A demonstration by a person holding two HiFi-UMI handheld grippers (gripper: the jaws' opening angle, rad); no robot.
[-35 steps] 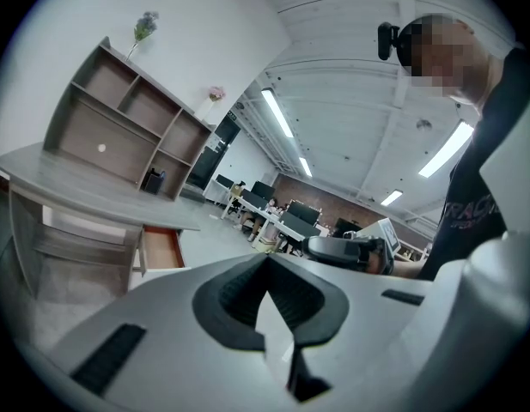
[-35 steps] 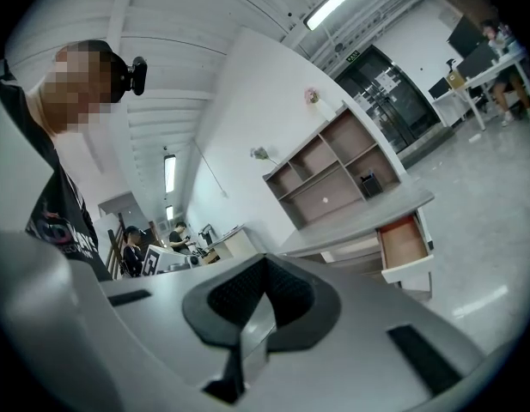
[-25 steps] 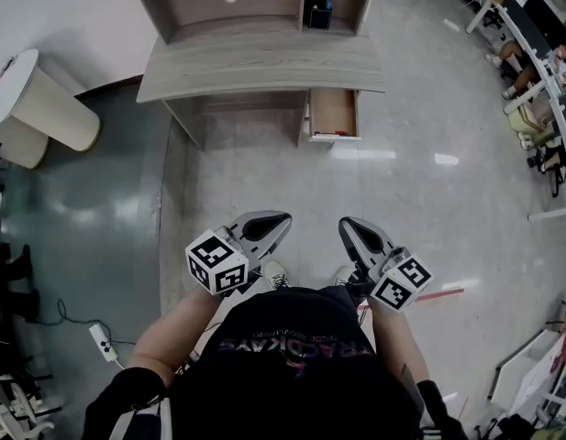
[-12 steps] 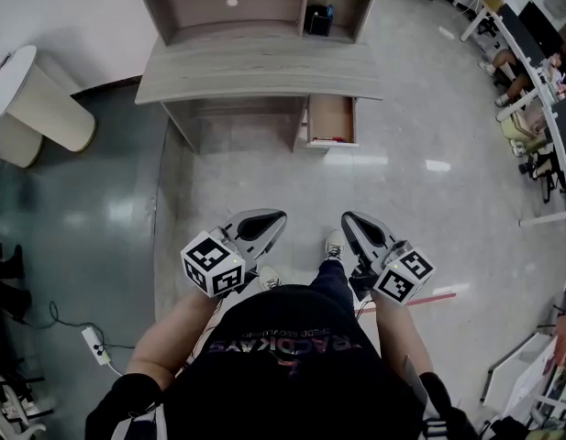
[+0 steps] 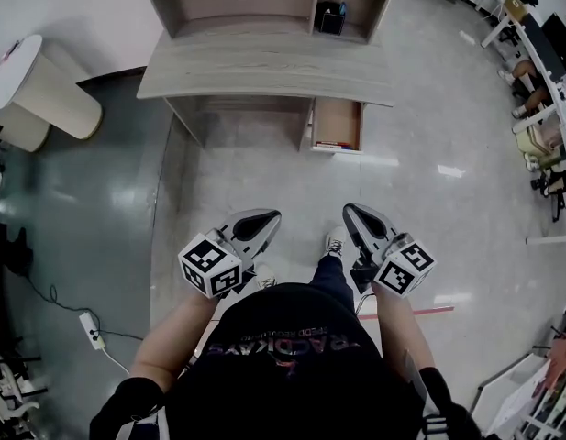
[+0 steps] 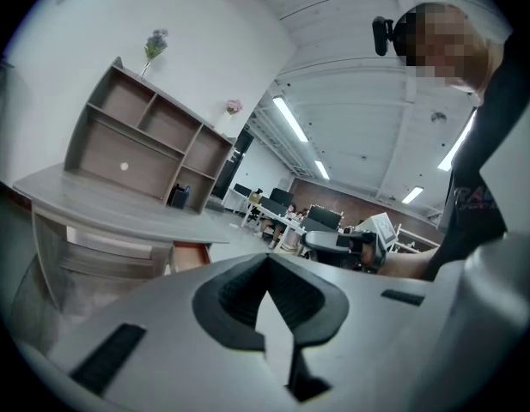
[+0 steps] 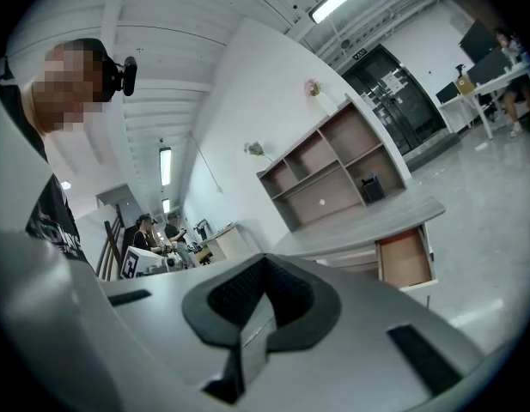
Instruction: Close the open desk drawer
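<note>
Head view: the desk drawer (image 5: 338,124) stands pulled out under the right end of the grey desk (image 5: 264,73), well apart from the person. The left gripper (image 5: 269,220) and right gripper (image 5: 354,216) hover closed and empty. Nothing of the closing looks done; approach and push remain.

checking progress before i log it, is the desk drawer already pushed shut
No, in the head view the drawer juts out from under the desk with its wooden inside showing.
</note>
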